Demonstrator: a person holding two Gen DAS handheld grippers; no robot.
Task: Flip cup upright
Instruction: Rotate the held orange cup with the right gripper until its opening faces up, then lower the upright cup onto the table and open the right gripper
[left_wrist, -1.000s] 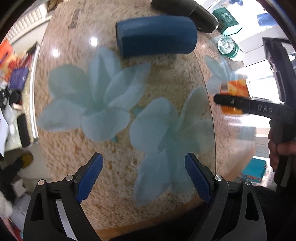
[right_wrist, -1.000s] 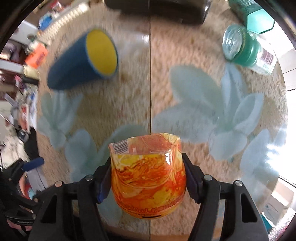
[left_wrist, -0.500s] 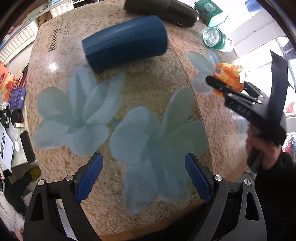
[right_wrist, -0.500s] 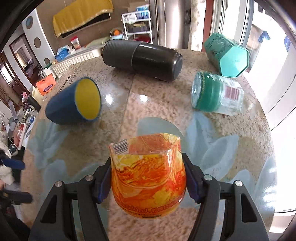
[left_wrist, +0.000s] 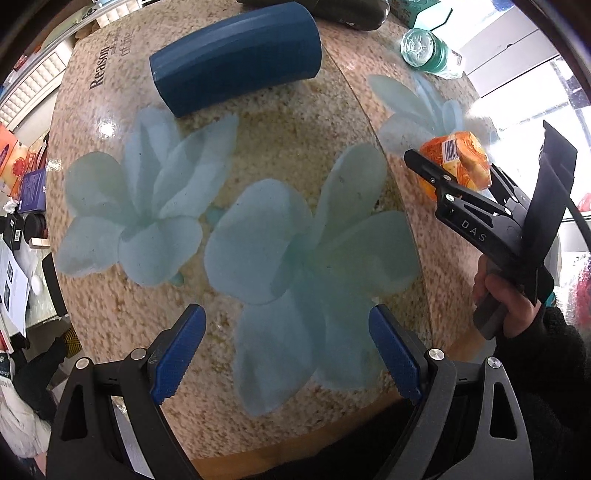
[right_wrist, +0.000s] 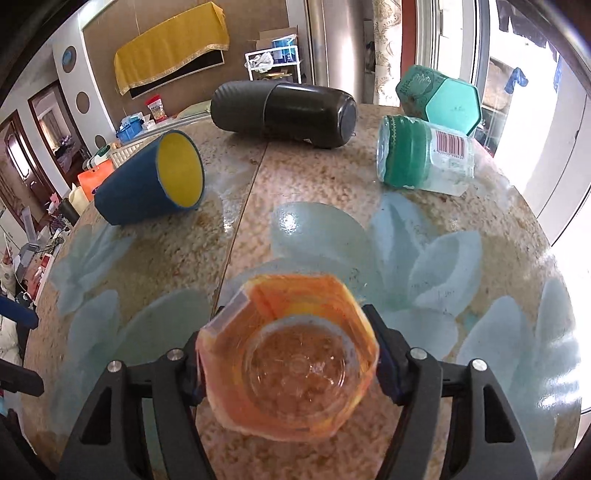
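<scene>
the clear cup (right_wrist: 291, 354) wrapped in an orange-yellow label sits gripped between the right gripper (right_wrist: 291, 360) jaws, its empty inside showing, above the worktop (right_wrist: 332, 192). the left gripper (left_wrist: 286, 354) jaws are spread, holding nothing. a blue cup (right_wrist: 147, 188) lies sideways, yellow inside, empty.

The orange cup (right_wrist: 291, 354) hides the right hand-held gripper's (right_wrist: 290, 360) pads.

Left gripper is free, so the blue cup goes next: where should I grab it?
Grip the blue cup across its round body, mid-length, from above. It lies on its side, closed base toward the left gripper, open yellow mouth facing away; the ends give no pinch.
</scene>
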